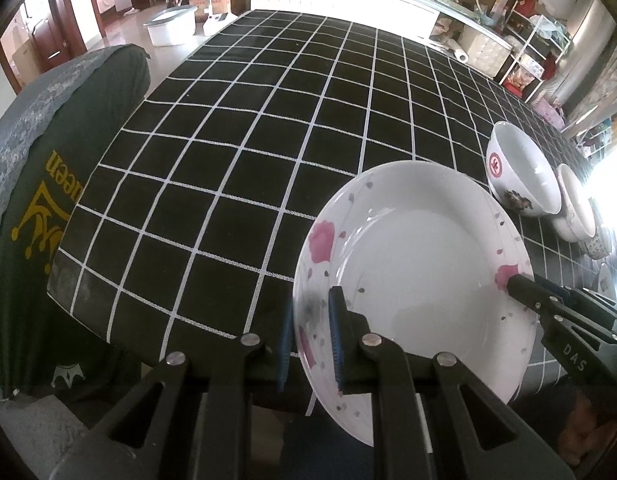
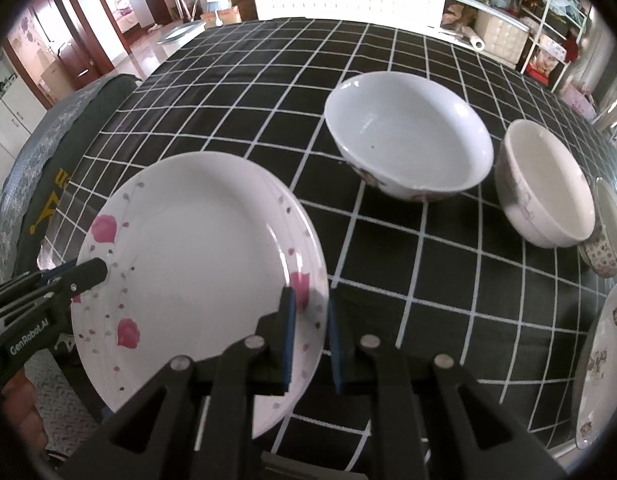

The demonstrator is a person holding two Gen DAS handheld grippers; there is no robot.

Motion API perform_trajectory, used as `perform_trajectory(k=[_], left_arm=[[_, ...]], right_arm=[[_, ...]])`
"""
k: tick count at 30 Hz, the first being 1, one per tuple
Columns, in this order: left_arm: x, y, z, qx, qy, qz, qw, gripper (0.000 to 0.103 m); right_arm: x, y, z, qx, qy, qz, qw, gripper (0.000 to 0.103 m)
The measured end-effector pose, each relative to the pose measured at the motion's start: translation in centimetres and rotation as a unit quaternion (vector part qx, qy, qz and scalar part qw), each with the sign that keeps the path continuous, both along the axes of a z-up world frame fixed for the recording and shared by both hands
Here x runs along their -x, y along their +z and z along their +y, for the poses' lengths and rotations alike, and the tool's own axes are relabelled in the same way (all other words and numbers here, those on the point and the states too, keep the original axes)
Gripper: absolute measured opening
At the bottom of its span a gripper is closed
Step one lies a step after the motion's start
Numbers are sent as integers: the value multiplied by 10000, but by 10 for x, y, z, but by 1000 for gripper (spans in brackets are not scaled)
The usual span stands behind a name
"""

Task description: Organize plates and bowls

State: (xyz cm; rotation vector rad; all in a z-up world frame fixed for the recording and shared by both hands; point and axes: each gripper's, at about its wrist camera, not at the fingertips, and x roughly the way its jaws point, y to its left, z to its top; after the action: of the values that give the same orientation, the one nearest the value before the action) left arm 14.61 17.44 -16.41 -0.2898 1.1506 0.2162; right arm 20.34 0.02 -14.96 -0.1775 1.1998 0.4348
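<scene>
plate (image 1: 420, 264) rim pinched by left claw (image 1: 310, 340), right claw (image 2: 310, 340)

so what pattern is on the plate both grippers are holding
White plate with pink flowers and small grey leaves trailing round the rim; clearest in the right wrist view.

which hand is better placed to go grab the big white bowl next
Right, probably. Both grippers are clamped on opposite rims of the pink-flowered plate, so one must let go first. The big white bowl sits just beyond the right gripper; from the left gripper it lies across the plate.
</scene>
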Motion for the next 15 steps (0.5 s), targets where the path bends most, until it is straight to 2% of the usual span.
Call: perform_trajectory(k=[8, 15], left_arm=[[11, 8, -2, -70, 63, -58, 9999, 13], [20, 36, -15, -217, -55, -337, 9992, 13]], right_arm=[[4, 5, -12, -172, -66, 57, 9998, 20], [13, 25, -26, -404, -172, -50, 9990, 20]])
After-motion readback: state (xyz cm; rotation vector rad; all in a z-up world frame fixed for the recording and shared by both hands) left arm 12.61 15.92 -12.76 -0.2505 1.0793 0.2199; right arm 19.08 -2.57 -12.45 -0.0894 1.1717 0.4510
